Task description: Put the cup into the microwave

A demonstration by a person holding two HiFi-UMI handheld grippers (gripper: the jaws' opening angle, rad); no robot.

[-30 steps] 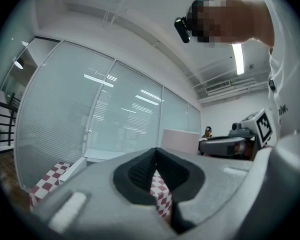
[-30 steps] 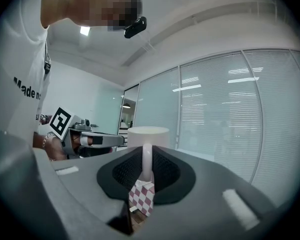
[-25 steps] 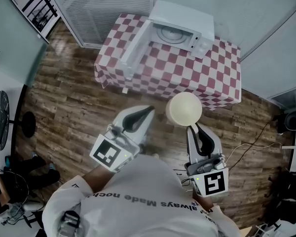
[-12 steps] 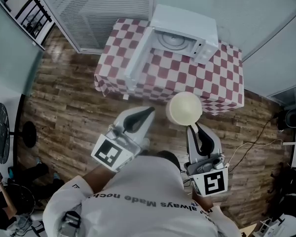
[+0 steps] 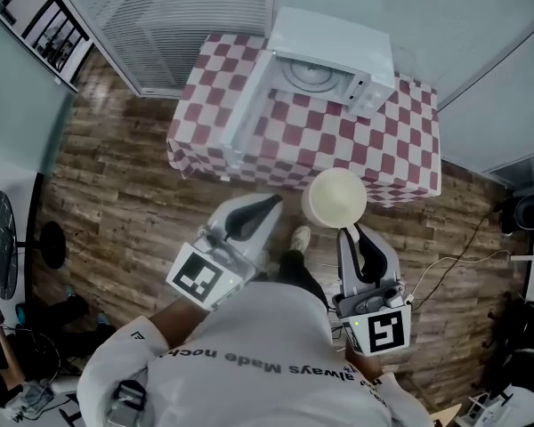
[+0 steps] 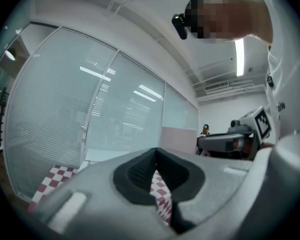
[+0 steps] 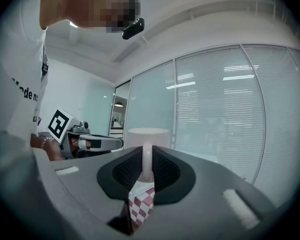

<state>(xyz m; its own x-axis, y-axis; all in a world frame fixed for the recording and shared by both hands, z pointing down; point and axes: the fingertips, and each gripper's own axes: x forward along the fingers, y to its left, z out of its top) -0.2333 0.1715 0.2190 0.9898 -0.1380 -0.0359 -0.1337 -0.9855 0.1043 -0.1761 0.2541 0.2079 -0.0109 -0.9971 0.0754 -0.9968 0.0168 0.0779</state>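
A cream cup (image 5: pixel 335 197) hangs in the air in front of me, held by its handle in my right gripper (image 5: pixel 346 230), which is shut on it. In the right gripper view the cup (image 7: pixel 147 136) stands upright beyond the jaws, its handle pinched between the black pads (image 7: pixel 162 171). My left gripper (image 5: pixel 269 202) is shut with nothing in it; in the left gripper view its jaws meet at the left gripper tip (image 6: pixel 155 161). The white microwave (image 5: pixel 331 50) stands on the checked table (image 5: pixel 392 145) ahead, its door (image 5: pixel 246 105) swung wide open to the left.
Wooden floor (image 5: pixel 116 185) lies between me and the table. Glass walls with blinds (image 5: pixel 178 16) run behind the table. A round dark side table (image 5: pixel 0 229) is far left, and cables (image 5: pixel 463 256) lie on the floor at right.
The table and microwave have shifted a little in the head view as I step; a shoe now shows under the grippers. Both grippers keep their pose and the cup stays held.
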